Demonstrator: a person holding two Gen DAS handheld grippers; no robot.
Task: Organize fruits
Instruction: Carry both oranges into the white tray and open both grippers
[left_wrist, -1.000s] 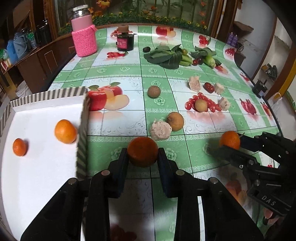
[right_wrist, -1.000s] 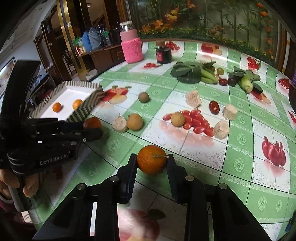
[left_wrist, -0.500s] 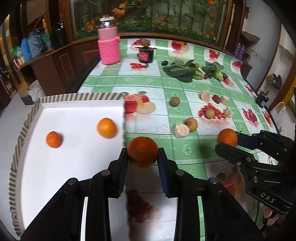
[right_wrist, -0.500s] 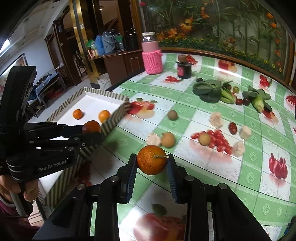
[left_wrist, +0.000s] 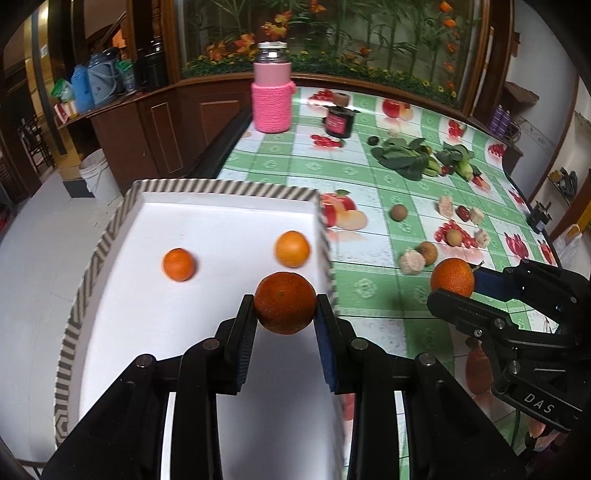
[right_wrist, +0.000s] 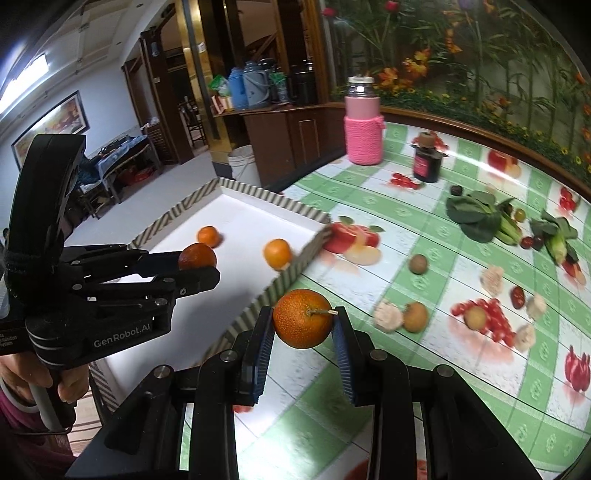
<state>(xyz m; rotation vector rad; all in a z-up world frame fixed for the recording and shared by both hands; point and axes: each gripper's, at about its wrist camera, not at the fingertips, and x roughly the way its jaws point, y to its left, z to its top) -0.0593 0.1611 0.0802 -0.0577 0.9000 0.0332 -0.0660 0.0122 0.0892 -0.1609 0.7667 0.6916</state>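
A dark orange (left_wrist: 284, 302) is clamped in the jaws of the left gripper (left_wrist: 285, 314) above the white tray (left_wrist: 229, 190), where two small oranges (left_wrist: 179, 264) already lie. A stemmed orange (right_wrist: 303, 318), its stem pointing right, is clamped by the right gripper (right_wrist: 303, 332) just beside the tray's wall, over the surface (right_wrist: 424, 229). Release into the tray is judged next; being round, neither fruit has a long axis.

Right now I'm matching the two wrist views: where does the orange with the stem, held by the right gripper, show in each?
Left wrist view: the stemmed orange sits at the right, clamped in the right gripper, above the tablecloth.
Right wrist view: it is low in the centre, between the blue-padded fingers, beside the striped tray's wall.
Shared landmark: the pink knitted jar.
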